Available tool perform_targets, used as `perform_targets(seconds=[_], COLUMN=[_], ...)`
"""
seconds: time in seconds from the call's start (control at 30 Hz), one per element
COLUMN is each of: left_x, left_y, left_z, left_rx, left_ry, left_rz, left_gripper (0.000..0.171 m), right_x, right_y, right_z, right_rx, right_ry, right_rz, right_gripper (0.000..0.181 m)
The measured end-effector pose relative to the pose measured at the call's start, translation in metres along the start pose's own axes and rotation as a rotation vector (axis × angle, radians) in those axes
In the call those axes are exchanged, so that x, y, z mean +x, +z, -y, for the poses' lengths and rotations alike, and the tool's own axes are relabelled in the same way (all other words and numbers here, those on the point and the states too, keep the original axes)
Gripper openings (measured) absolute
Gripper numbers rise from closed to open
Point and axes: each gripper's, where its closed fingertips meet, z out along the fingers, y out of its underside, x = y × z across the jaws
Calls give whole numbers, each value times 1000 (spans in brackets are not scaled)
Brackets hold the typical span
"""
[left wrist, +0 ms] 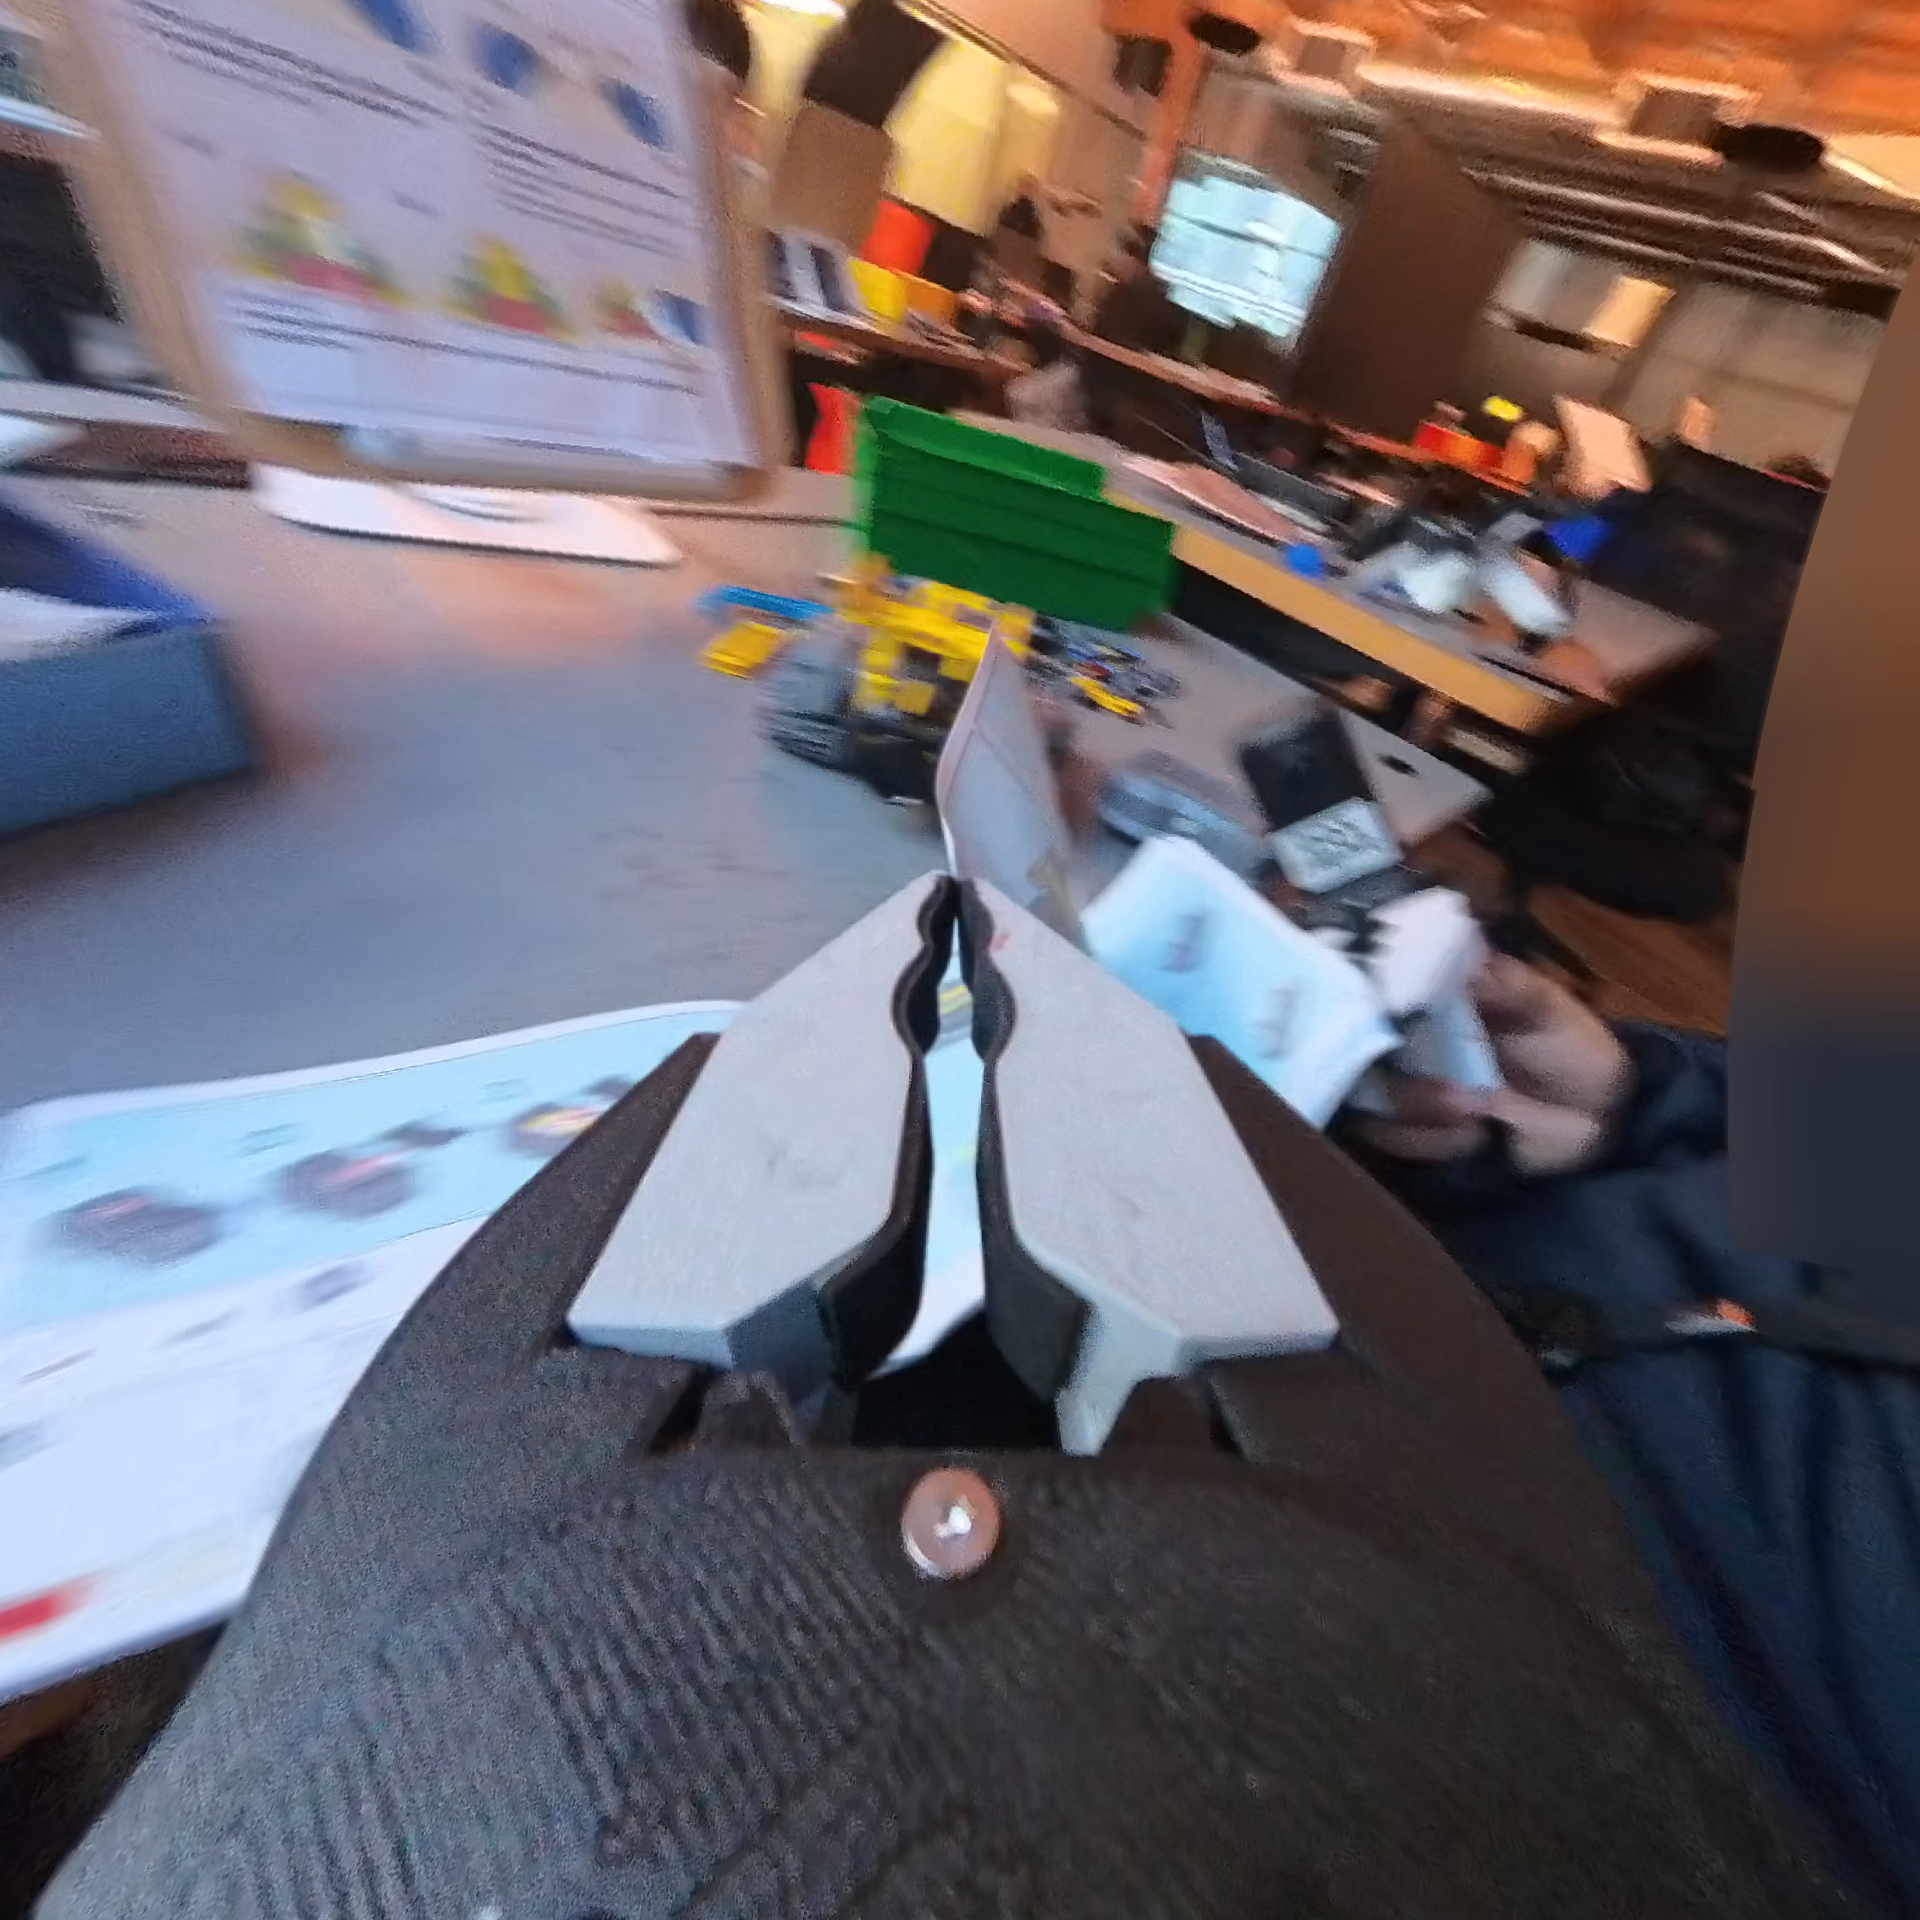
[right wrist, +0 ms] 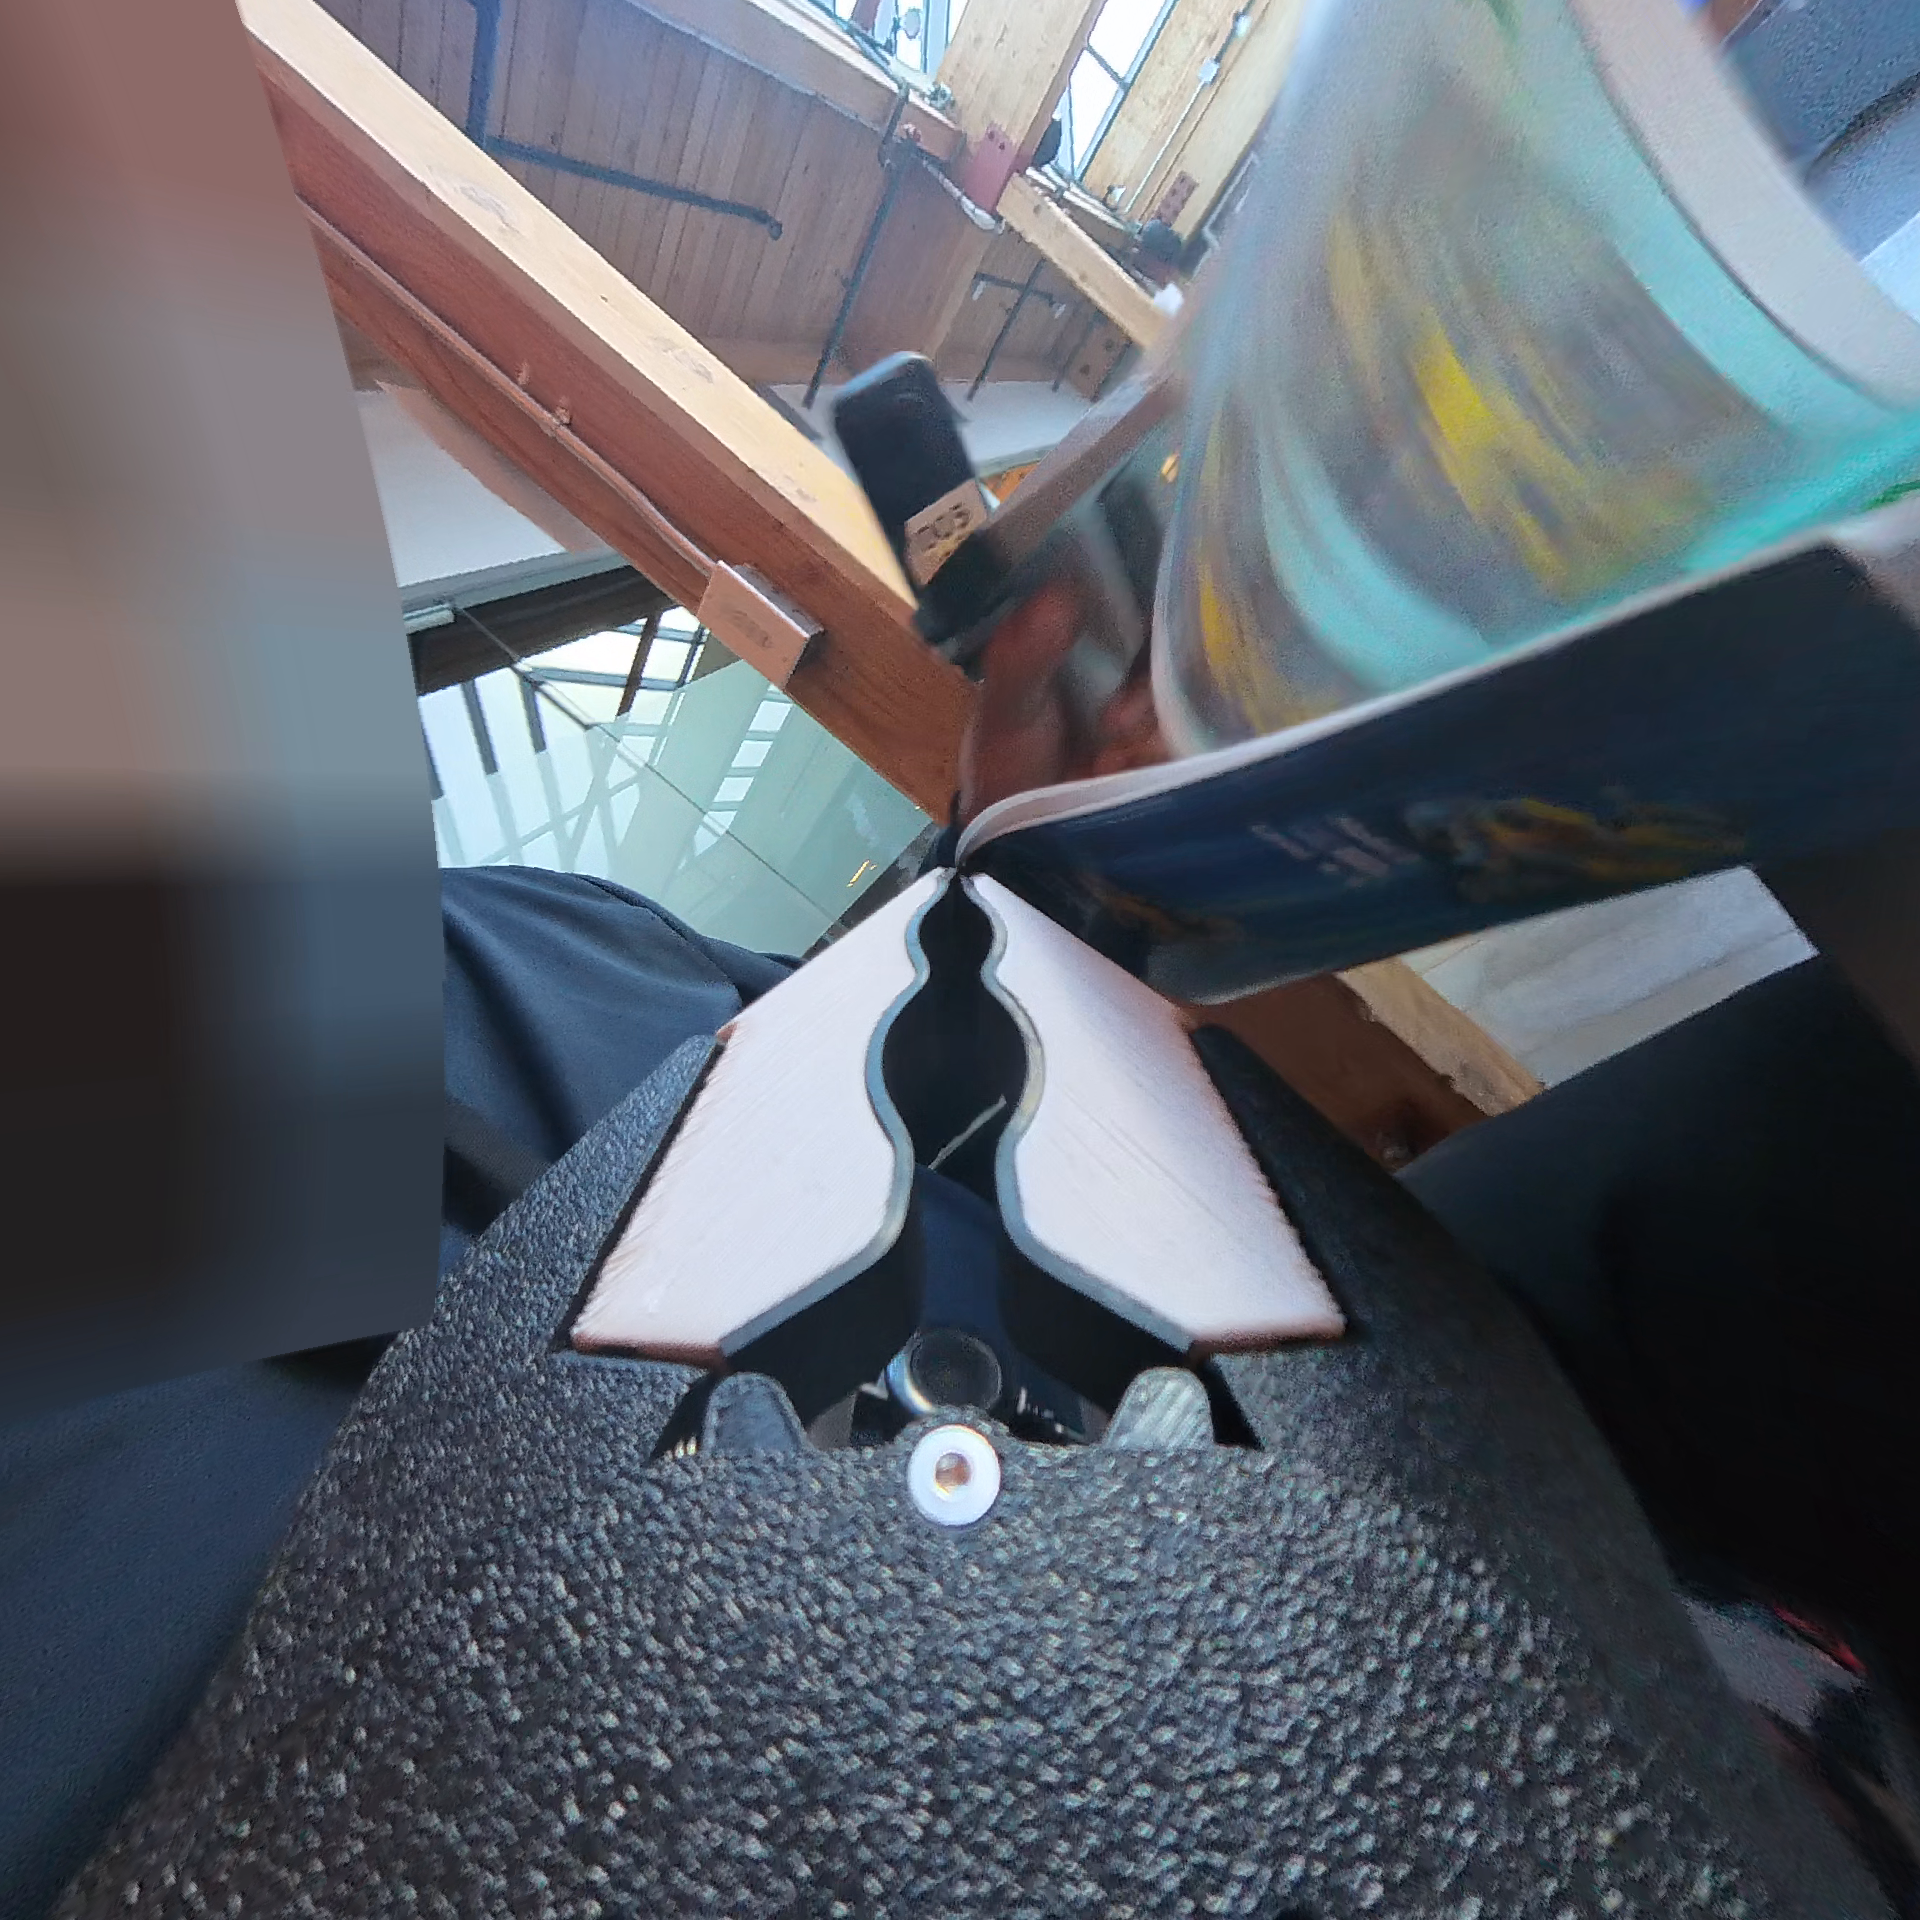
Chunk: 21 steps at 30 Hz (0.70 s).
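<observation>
My left gripper (left wrist: pixel 951 883) is shut on a thin page (left wrist: pixel 997 769) that stands up from its tips. An open booklet (left wrist: pixel 260 1195) with light blue pages lies under it on the grey table (left wrist: pixel 468 779). A hand (left wrist: pixel 1538 1060) holds blurred white parts to its right. My right gripper (right wrist: pixel 956 878) points up toward the ceiling and is shut on the edge of a booklet with a dark blue cover (right wrist: pixel 1455 831). A blurred page (right wrist: pixel 1455 364) curls above it. Behind the tips, a hand (right wrist: pixel 1029 665) holds a black handle (right wrist: pixel 914 488).
A yellow brick model (left wrist: pixel 894 655) and loose bricks sit mid-table, with a stack of green plates (left wrist: pixel 1008 520) behind. A poster board (left wrist: pixel 447 229) stands at the back left and a blue-grey box (left wrist: pixel 104 707) at the left. Wooden beams (right wrist: pixel 623 343) cross overhead.
</observation>
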Motion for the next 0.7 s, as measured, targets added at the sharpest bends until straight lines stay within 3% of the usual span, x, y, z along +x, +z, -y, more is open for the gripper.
perform_targets(seconds=[0.1, 0.23, 0.5, 0.63, 0.7], left_x=[-87, -154, -151, -145, -129], left_y=[-44, -77, -79, -93, -89], left_z=[11, -15, -61, -50, -42], left_rx=[41, -36, -90, -31, -86], left_ry=[17, -16, -84, -55, 91], left_rz=[270, 452, 521, 591, 598], left_gripper=[0, 0, 2, 25, 27], right_x=[0, 1, 14, 29, 38], right_y=[-13, -37, -57, -65, -74], right_z=[7, 28, 45, 42, 36], right_rx=[22, 73, 66, 31, -17], right_ry=[-12, -52, -123, -137, -149], right_rz=[-30, -96, -259, -379, -447], right_gripper=[0, 0, 0, 0, 0])
